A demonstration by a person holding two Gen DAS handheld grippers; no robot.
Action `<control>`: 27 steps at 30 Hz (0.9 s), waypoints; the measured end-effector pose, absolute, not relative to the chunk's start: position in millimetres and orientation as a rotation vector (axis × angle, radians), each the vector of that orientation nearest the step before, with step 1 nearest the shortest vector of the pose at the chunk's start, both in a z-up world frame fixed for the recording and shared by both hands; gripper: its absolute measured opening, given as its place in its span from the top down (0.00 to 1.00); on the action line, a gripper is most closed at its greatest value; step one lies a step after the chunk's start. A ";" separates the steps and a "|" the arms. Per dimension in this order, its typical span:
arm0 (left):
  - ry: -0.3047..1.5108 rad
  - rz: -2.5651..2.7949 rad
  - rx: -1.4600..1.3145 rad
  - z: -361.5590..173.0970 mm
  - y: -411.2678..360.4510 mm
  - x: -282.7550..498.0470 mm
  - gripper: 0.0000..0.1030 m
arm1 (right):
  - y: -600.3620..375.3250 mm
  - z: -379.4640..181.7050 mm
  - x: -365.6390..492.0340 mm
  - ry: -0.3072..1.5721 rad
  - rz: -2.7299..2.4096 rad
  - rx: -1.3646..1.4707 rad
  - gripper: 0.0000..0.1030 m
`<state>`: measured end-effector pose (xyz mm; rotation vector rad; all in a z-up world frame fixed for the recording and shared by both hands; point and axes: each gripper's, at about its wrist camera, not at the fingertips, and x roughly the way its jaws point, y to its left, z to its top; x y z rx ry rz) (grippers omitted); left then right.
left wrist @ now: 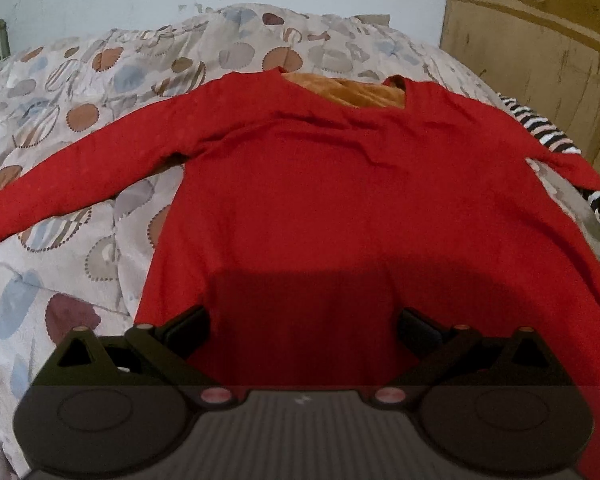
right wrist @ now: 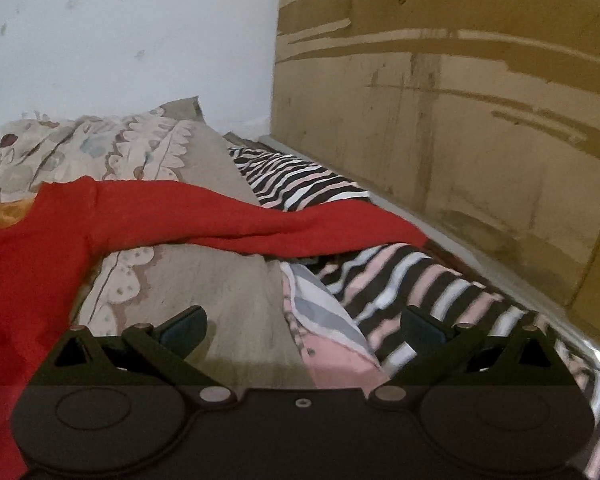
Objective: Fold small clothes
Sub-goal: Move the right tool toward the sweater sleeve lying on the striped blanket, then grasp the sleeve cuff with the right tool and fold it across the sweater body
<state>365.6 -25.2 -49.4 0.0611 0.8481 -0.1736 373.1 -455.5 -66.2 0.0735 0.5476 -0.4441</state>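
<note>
**Inspector:** Where did the garment lie at the moment of record?

**Operator:** The red long-sleeved knit top lay spread flat, front up, on the pale quilt printed with brown and blue discs. Its neckline, showing an orange lining, pointed away from me; the hem sat nearest my left gripper. The long axis of the body therefore ran straight ahead along the left fingers. One sleeve stretched out to the left across the quilt.

**Inspector:** And the other sleeve?

**Operator:** From the right wrist view, that sleeve ran crosswise ahead of my right gripper, draped over a beige cushion and ending on black, white and pink striped cloth. It lay ahead of the fingers, well apart from them.

**Inspector:** State of the fingers?

**Operator:** Both pairs stood wide apart, holding nothing. The left hovered low over the hem, level and centred on the body. The right pointed over the cushion and striped cloth, not over the top itself.

**Inspector:** Your assessment?

**Operator:** Folding had not begun, in my judgement. The right gripper was nearer the draped sleeve; the left was better placed for the hem. The sleeve resting on other laundry risked dragging it along.
</note>
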 end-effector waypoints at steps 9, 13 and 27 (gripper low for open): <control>0.831 -0.166 0.144 -54.9 -38.5 357.9 0.01 | -526.5 -62.4 420.7 0.540 -0.449 0.240 0.00; 0.837 -0.174 0.136 -54.4 -37.2 357.6 0.01 | -569.9 -63.0 439.4 0.513 -0.517 0.374 0.00; 0.855 -0.261 0.004 -41.0 -21.2 356.4 0.00 | -660.3 -100.6 458.6 0.396 -0.746 0.877 0.67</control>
